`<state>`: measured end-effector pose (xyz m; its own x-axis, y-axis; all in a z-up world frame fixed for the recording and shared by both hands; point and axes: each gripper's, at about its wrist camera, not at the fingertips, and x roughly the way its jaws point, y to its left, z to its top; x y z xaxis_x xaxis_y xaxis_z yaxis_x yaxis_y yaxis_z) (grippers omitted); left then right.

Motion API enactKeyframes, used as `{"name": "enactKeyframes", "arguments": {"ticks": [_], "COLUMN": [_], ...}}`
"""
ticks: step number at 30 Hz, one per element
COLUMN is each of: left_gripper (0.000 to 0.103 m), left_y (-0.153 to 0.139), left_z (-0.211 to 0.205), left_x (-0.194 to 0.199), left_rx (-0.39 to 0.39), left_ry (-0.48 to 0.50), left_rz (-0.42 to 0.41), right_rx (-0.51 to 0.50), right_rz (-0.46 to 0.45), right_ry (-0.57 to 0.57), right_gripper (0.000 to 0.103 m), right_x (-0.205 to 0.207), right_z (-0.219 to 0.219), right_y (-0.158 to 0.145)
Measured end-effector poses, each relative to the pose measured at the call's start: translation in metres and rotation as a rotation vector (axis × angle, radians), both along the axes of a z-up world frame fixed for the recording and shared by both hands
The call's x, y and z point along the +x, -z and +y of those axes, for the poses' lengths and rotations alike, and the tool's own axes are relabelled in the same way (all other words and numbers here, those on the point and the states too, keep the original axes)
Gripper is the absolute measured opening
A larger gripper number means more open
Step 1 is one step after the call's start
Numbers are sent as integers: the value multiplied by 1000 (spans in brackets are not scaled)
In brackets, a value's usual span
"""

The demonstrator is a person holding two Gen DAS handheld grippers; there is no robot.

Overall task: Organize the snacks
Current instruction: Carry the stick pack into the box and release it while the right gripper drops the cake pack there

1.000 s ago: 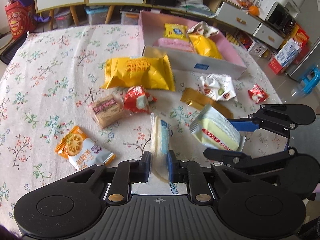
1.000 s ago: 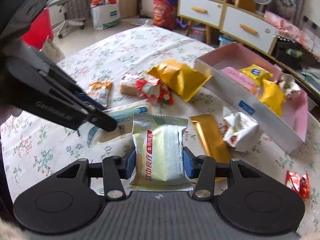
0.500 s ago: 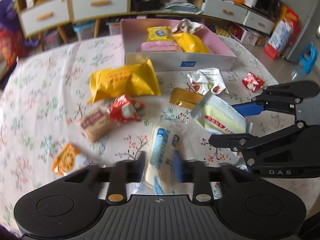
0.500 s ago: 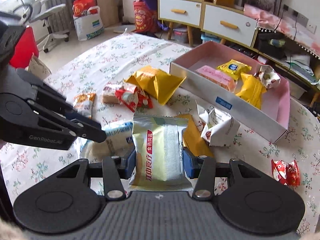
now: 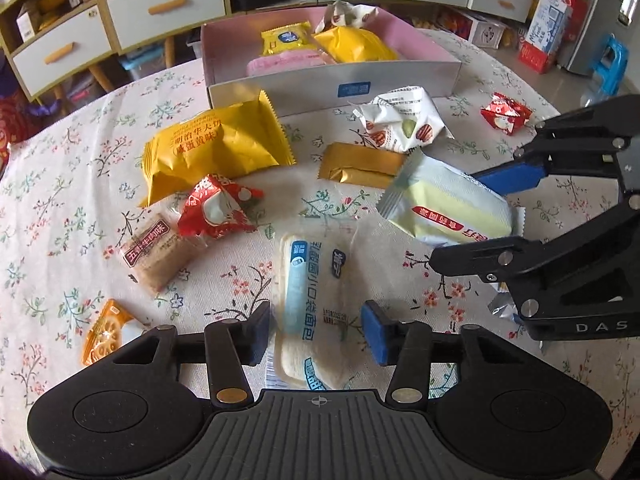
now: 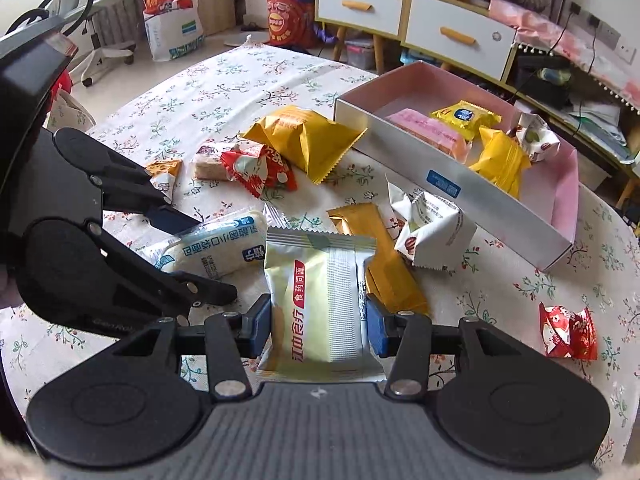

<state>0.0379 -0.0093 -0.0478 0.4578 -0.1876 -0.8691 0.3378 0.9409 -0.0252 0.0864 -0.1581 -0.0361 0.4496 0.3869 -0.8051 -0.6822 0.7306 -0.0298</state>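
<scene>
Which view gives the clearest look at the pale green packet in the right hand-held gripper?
The right wrist view: the pale green packet faces the camera nearly whole, pinched between the right hand-held gripper's pads. The left wrist view shows it from the side, its lower end hidden behind that gripper.

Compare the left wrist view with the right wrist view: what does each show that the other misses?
Only the left wrist view shows the left gripper from behind, open around the white bread packet, its jaws having just opened. Only the right wrist view shows the right gripper shut on the pale green packet, plus an office chair. Both show the pink box, the gold bar and the big yellow packet.
</scene>
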Motion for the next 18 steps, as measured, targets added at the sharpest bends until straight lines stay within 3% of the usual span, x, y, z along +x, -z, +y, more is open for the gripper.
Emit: {"name": "enactKeyframes", "arguments": {"ticks": [5,12,18], "left_gripper": [20,17,16], "left_y": [-3,-13,-40], "left_z": [2,7,10], "left_x": [2,0,-3], "left_rx": [-25,-95,-143], "left_ry": [-27,-55,-53], "left_rz": [11,17,-53], "right_rx": [-8,6,35], "right_rz": [-1,-20,-53], "right_ry": [5,21,55], "right_gripper": [44,44,44], "right_x": [0,0,4], "right_z": [-1,-3,-8], "right_y": [1,-4,-15]}}
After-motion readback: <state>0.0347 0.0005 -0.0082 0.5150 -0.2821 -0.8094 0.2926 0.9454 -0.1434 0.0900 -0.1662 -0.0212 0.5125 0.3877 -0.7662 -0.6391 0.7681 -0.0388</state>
